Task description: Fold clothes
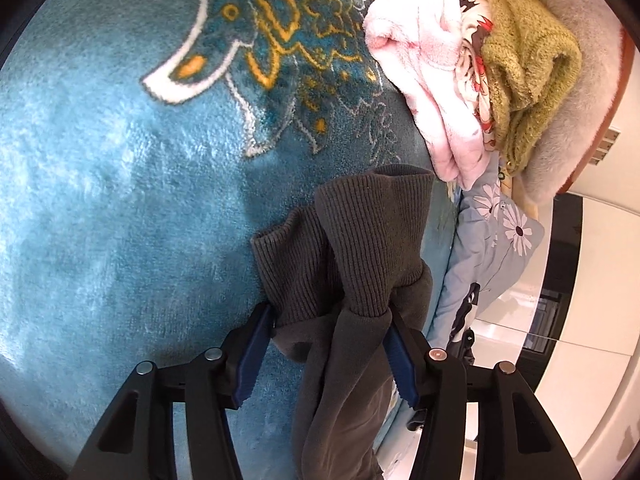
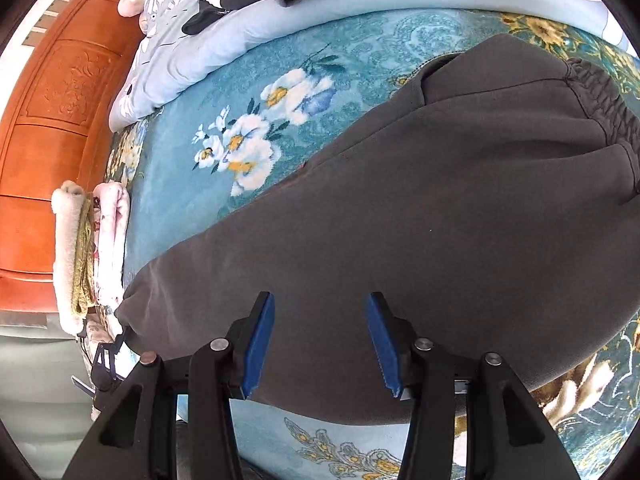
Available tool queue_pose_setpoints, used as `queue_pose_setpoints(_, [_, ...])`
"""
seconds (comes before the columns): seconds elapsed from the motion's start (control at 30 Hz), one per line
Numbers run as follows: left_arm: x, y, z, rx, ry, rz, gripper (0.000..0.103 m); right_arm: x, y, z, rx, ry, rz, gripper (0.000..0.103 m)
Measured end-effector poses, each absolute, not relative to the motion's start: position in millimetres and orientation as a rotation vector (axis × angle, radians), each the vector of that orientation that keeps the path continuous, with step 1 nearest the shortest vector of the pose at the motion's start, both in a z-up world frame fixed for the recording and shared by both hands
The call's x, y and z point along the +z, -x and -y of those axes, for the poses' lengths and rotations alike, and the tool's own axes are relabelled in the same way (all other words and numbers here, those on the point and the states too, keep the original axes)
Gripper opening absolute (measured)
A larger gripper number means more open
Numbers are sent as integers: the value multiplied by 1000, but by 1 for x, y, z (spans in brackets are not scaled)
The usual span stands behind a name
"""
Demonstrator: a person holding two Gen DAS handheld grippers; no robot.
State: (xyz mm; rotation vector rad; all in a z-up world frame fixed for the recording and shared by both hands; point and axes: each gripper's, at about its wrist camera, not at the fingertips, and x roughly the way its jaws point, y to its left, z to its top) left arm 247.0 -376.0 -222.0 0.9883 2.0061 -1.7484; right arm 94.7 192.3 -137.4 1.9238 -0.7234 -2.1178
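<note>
A home bedroom: floral blanket (image 2: 248, 148) on a bed, carved wooden headboard (image 2: 60, 120), folded laundry (image 1: 472, 64)

You are working over a bed covered by a plush teal blanket (image 2: 200, 200) patterned with white and gold flowers. Spread flat on it lie the dark grey sweatpants (image 2: 400, 220), their elastic waistband toward the far right in the right wrist view. At the blanket's edge sits a stack of folded clothes (image 1: 460, 64) in pink, floral print, olive and cream, and a pale blue quilt with daisies (image 2: 180, 56) lies along the far side by the wooden headboard (image 2: 52, 120).
</note>
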Motion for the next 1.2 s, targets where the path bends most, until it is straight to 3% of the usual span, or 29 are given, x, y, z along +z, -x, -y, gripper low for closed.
queue_pose_setpoints(0.1, [-215,-246,375,-1754,-998,-1951,31,-143,-94,-191,-2093,-1920,738,49])
queue_pose_setpoints(0.2, [-193,-239,367,-1842,-1003,-1823,24,-149,-94,-192,-2071,-1911,757,49])
queue_pose_setpoints(0.47, [-56,-185,297,-2483,-1086,-1274,21,-152,-97,-219,-2092,-1882,857,49])
queue_pose_setpoints(0.63, [-12,-159,218,-2767,-1203,-1110,21,-153,-96,-229,-2101,-1866,909,49])
queue_pose_setpoints(0.83, [-22,-124,107,-2920,-1560,-921,21,-151,-98,-238,-2112,-1850,929,49])
queue_pose_setpoints(0.97, [-55,-111,37,-2893,-1854,-690,21,-148,-105,-252,-2153,-1848,949,49])
queue_pose_setpoints(1.2, [-118,-116,-30,-2638,-2222,-343,33,-146,-113,-278,-2212,-1866,993,49])
